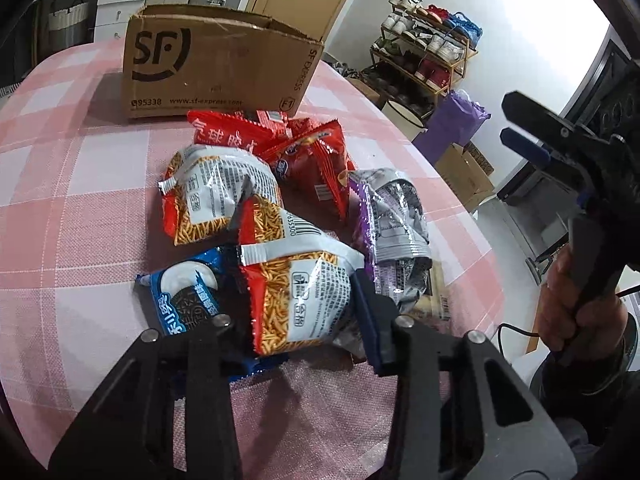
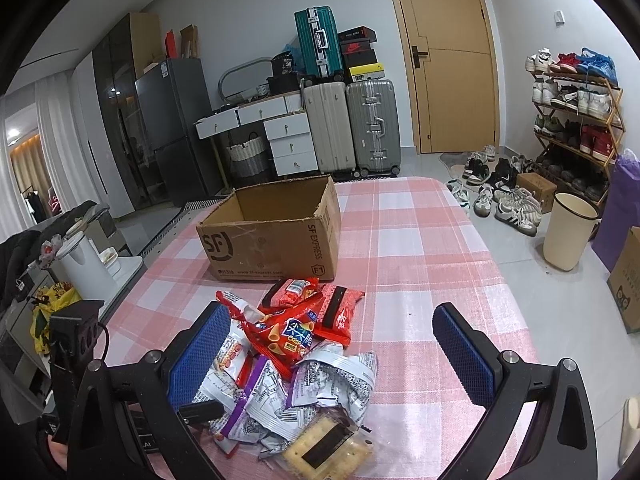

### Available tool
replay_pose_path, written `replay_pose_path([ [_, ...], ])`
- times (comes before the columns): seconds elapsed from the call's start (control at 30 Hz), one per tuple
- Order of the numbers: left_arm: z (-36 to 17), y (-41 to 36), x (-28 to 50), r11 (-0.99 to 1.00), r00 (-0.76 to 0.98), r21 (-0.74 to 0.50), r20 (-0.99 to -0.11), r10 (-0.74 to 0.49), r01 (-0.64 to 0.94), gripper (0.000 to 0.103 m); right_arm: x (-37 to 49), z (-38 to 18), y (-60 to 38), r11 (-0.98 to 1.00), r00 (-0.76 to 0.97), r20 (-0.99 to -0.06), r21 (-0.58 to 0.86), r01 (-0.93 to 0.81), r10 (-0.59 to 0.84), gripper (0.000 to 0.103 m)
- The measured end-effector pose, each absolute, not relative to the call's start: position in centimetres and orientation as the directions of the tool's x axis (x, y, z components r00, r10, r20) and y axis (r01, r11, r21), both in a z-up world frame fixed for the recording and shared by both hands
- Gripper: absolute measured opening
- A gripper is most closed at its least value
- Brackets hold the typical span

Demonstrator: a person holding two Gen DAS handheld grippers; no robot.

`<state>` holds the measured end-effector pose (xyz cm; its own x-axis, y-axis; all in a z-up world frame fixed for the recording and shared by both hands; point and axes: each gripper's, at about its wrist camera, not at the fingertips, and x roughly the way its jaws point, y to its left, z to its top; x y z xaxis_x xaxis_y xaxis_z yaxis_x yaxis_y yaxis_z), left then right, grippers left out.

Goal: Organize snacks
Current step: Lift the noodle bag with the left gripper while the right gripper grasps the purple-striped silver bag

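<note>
A pile of snack packets lies on the pink checked tablecloth [image 1: 80,200] in front of an open SF cardboard box [image 1: 216,68], whose inside looks empty [image 2: 276,236]. My left gripper [image 1: 298,276] is shut on an orange-and-white noodle snack packet [image 1: 304,300] at the near side of the pile, one pad on each side. Around it lie a blue cookie packet [image 1: 188,296], a second noodle packet [image 1: 212,192], red packets [image 1: 304,152] and a purple-silver packet [image 1: 392,216]. My right gripper [image 2: 336,348] stands wide open just above the pile, holding nothing; the left wrist view shows it at the right [image 1: 520,126].
A cracker packet [image 2: 324,448] lies at the pile's near edge. The table's right edge drops to the floor, where a cream bin [image 2: 568,232], shoes and a shoe rack [image 2: 576,120] stand. Suitcases [image 2: 372,128] and drawers are behind the table. A person's hand [image 1: 576,300] holds the right gripper's handle.
</note>
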<state>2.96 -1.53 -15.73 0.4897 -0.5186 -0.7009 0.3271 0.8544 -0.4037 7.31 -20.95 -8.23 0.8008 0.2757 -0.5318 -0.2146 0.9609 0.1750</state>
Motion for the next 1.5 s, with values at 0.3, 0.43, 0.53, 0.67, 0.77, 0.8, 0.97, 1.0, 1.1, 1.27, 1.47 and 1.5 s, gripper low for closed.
replay_pose_path([
  [0.3,-14.8,-0.2,2.7,0.850,0.511,-0.419,-0.679,-0.527,0.321,0.030,7.3,-8.3,-21.0,0.955,0.788,-0.539,0.186,-0.232,0.297,0.103],
  [0.43,-14.3,0.4,2.4,0.848,0.531,-0.428,-0.661,-0.530,0.313,0.030,7.4,-9.2,-20.6,0.945,0.759,-0.564,0.200,-0.257,0.326,0.103],
  [0.53,-13.5,1.2,2.1,0.842,0.553,-0.440,-0.636,-0.538,0.313,0.030,7.4,-10.0,-20.5,0.935,0.732,-0.582,0.221,-0.277,0.354,0.103],
  [0.67,-12.0,2.2,1.6,0.839,0.584,-0.441,-0.606,-0.540,0.318,0.030,7.6,-11.5,-20.8,0.919,0.688,-0.610,0.275,-0.282,0.393,0.103],
  [0.77,-10.9,3.0,1.3,0.839,0.608,-0.442,-0.585,-0.537,0.316,0.030,7.6,-12.7,-20.9,0.897,0.653,-0.615,0.322,-0.304,0.442,0.103],
  [0.8,-10.6,3.2,1.3,0.841,0.616,-0.441,-0.580,-0.533,0.312,0.030,7.5,-13.1,-20.8,0.886,0.637,-0.615,0.340,-0.317,0.464,0.103],
  [0.97,-8.6,5.1,0.8,0.846,0.666,-0.444,-0.539,-0.516,0.296,0.030,7.2,-15.0,-19.9,0.855,0.574,-0.635,0.385,-0.347,0.518,0.103],
  [1.0,-8.3,5.4,0.7,0.847,0.673,-0.443,-0.533,-0.513,0.295,0.030,7.1,-15.3,-19.6,0.850,0.562,-0.638,0.390,-0.354,0.527,0.103],
  [1.1,-7.2,6.2,0.3,0.847,0.691,-0.444,-0.515,-0.507,0.291,0.030,7.1,-16.3,-18.6,0.833,0.523,-0.649,0.405,-0.376,0.552,0.103],
  [1.27,-6.1,7.3,-0.6,0.847,0.710,-0.449,-0.495,-0.501,0.285,0.030,7.6,-17.3,-17.2,0.816,0.479,-0.663,0.425,-0.392,0.575,0.103],
  [1.47,-5.7,8.3,-1.3,0.845,0.720,-0.458,-0.485,-0.496,0.274,0.030,8.7,-18.6,-16.0,0.819,0.442,-0.693,0.434,-0.376,0.570,0.103],
  [1.5,-5.7,8.4,-1.3,0.845,0.721,-0.461,-0.483,-0.496,0.272,0.030,8.9,-18.8,-15.9,0.820,0.442,-0.694,0.434,-0.373,0.568,0.103],
])
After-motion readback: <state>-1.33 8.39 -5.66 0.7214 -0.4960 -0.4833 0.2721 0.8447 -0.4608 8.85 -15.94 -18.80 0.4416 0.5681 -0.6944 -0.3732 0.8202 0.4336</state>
